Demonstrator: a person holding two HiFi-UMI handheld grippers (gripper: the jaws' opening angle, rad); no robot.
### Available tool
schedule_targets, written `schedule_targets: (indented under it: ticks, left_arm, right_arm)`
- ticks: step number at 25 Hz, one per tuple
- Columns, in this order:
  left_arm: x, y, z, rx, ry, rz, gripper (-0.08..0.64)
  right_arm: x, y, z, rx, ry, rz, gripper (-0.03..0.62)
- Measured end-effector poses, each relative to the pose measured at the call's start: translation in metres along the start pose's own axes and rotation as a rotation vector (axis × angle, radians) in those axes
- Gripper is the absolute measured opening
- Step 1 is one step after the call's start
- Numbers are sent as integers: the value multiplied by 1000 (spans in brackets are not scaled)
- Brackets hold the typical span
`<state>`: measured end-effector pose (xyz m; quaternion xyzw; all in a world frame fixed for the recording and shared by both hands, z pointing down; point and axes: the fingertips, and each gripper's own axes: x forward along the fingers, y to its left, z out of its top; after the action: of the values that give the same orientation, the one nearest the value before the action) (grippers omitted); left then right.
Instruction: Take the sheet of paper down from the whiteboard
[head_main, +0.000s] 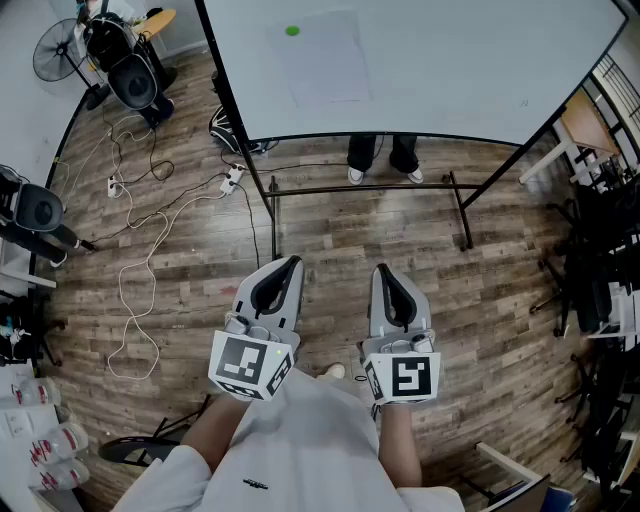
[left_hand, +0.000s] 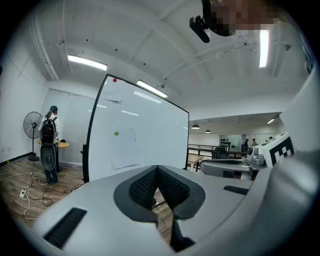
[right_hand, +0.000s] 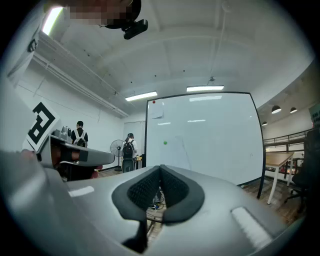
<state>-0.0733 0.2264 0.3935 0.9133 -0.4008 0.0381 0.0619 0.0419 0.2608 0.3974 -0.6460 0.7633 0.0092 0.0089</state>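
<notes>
A white sheet of paper (head_main: 324, 60) hangs on the whiteboard (head_main: 450, 70), pinned at its upper left corner by a green round magnet (head_main: 292, 31). In the left gripper view the paper (left_hand: 124, 148) and magnet (left_hand: 116, 133) show ahead on the board (left_hand: 150, 135). The right gripper view shows the magnet (right_hand: 165, 143) and a faint paper edge on the board (right_hand: 210, 135). My left gripper (head_main: 291, 263) and right gripper (head_main: 382, 270) are held side by side, well short of the board, both shut with nothing between the jaws.
The board stands on a black metal frame (head_main: 360, 190); someone's legs (head_main: 382, 157) show behind it. Cables and a power strip (head_main: 232, 178) lie on the wooden floor at left. A person with a backpack (head_main: 125, 55) and a fan (head_main: 60, 50) stand at far left; chairs (head_main: 600, 270) crowd the right.
</notes>
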Motion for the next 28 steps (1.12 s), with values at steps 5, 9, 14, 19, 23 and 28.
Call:
schedule_targets:
  ticks: [5,9,14,19,23,28]
  left_arm:
    - [-1,19,4,-1,8,-27,6]
    - [0,42,6,-7,14,-50,6]
    - [8,59,8,-5,8,-79,6]
    - [15,91,9,-14,3,-89,6]
    - [22,128,12,-32,-1,-98,6]
    - [33,168,20,-49,-5,-112,6]
  right_arm:
    - [17,18,5,-11,1,-5,12]
    - [29,30,7,-13,1,-31,12]
    - [43,31,2,31,-3,-69,12]
    - [71,49,0,39,-25,-40,12]
    - [98,66,-2,14,-10,-18,11]
    - [133,75,-1,-17,3,-50,11]
